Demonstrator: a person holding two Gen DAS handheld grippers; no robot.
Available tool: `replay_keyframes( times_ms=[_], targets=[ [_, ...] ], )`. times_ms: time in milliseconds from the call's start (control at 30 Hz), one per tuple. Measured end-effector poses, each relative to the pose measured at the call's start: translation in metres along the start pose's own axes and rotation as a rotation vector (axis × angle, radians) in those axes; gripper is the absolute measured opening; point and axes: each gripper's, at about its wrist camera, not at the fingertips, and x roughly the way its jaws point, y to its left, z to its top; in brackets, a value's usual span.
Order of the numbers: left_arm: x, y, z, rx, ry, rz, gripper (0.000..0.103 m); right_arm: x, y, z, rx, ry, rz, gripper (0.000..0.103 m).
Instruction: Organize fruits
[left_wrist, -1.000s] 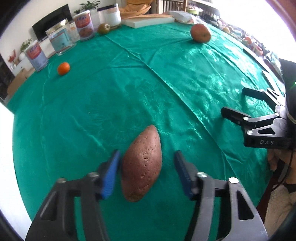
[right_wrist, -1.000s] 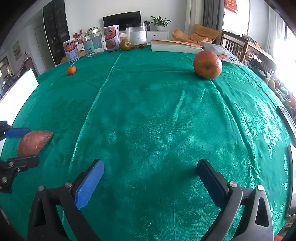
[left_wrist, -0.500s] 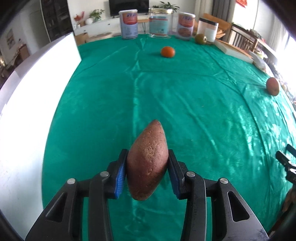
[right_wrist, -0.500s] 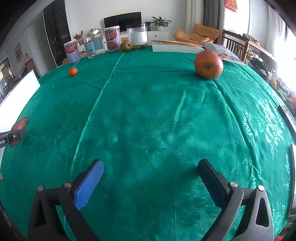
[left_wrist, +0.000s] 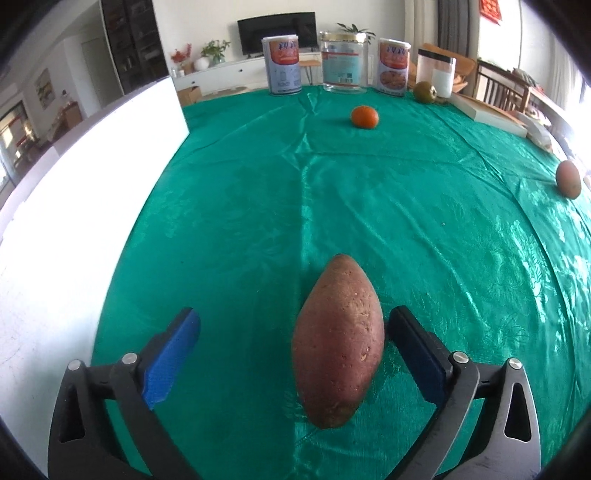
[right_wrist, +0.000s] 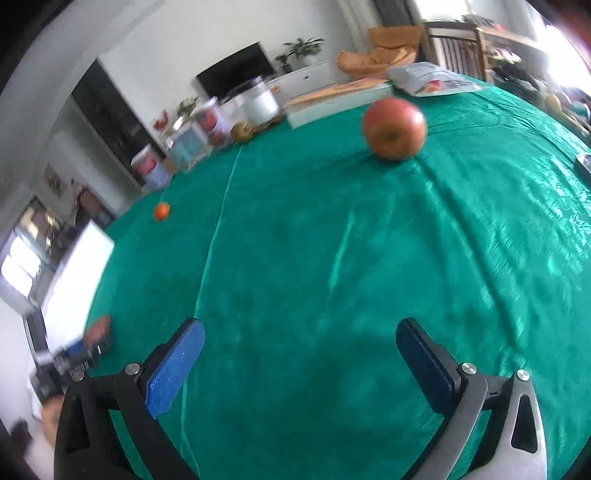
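Observation:
A reddish-brown sweet potato (left_wrist: 338, 341) lies on the green tablecloth (left_wrist: 369, 206) between the fingers of my left gripper (left_wrist: 295, 334). Its jaws are opening wide; the left pad is well clear of it and the right pad sits just beside it. A small orange (left_wrist: 364, 116) rests far ahead, a red apple (left_wrist: 569, 179) at the right edge. In the right wrist view my right gripper (right_wrist: 301, 347) is open over bare cloth, with the red apple (right_wrist: 394, 128) ahead and the orange (right_wrist: 161, 211) far left. The sweet potato (right_wrist: 98, 328) and left gripper show blurred at lower left.
Two tins (left_wrist: 281, 65) (left_wrist: 393, 67), a glass jar (left_wrist: 344, 66), a white-filled jar (left_wrist: 436, 75) and a greenish fruit (left_wrist: 424, 92) line the far table edge. A book (left_wrist: 491, 114) lies at the far right. A white board (left_wrist: 74, 206) runs along the left side.
My left gripper carried the sweet potato leftward while swinging round, then let go of it; it now lies on the cloth. My right gripper rolled and moved nearer the apple.

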Motion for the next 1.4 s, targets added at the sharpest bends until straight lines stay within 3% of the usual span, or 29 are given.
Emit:
replay_keyframes(
  times_ms=[100, 200, 333, 367, 400, 433, 533, 667, 800, 900, 1000, 1067, 1167, 1400],
  targets=[
    [0.003, 0.009, 0.001, -0.043, 0.017, -0.045, 0.102, 0.010, -0.033, 0.071, 0.144, -0.036, -0.018, 0.103],
    [0.002, 0.007, 0.000, -0.040, 0.017, -0.043, 0.102, 0.048, -0.044, 0.118, 0.144, 0.041, -0.056, 0.103],
    [0.002, 0.006, 0.000, -0.041, 0.017, -0.043, 0.102, 0.088, -0.055, 0.128, 0.254, 0.072, -0.037, 0.103],
    [0.002, 0.006, 0.000, -0.040, 0.017, -0.043, 0.102, 0.095, -0.057, 0.129, 0.271, 0.078, -0.029, 0.099],
    [0.002, 0.006, 0.000, -0.040, 0.017, -0.043, 0.102, 0.101, -0.058, 0.127, 0.279, 0.089, -0.024, 0.076],
    [0.002, 0.006, 0.000, -0.041, 0.017, -0.043, 0.102, 0.101, -0.059, 0.127, 0.282, 0.083, -0.031, 0.070],
    [0.002, 0.006, 0.000, -0.040, 0.017, -0.043, 0.102, 0.093, -0.059, 0.122, 0.257, 0.045, -0.069, 0.070],
    [0.002, 0.006, 0.000, -0.040, 0.017, -0.043, 0.102, 0.076, -0.043, 0.115, 0.139, 0.153, 0.029, 0.069],
    [0.002, 0.006, 0.000, -0.040, 0.017, -0.044, 0.102, 0.044, -0.001, 0.087, -0.114, 0.389, 0.088, 0.069],
    [0.002, 0.006, 0.000, -0.040, 0.017, -0.044, 0.102, 0.026, 0.035, 0.051, -0.345, 0.560, 0.034, 0.069],
    [0.002, 0.006, 0.000, -0.040, 0.017, -0.043, 0.102, 0.032, 0.069, 0.011, -0.587, 0.682, -0.088, 0.069],
    [0.002, 0.006, 0.000, -0.041, 0.016, -0.044, 0.102, 0.045, 0.088, -0.012, -0.707, 0.701, -0.160, 0.069],
    [0.002, 0.006, 0.000, -0.041, 0.016, -0.044, 0.102, 0.063, 0.108, -0.023, -0.736, 0.641, -0.173, 0.070],
    [0.003, 0.006, 0.000, -0.041, 0.016, -0.044, 0.102, 0.072, 0.119, -0.027, -0.698, 0.502, -0.104, 0.070]
  ],
)
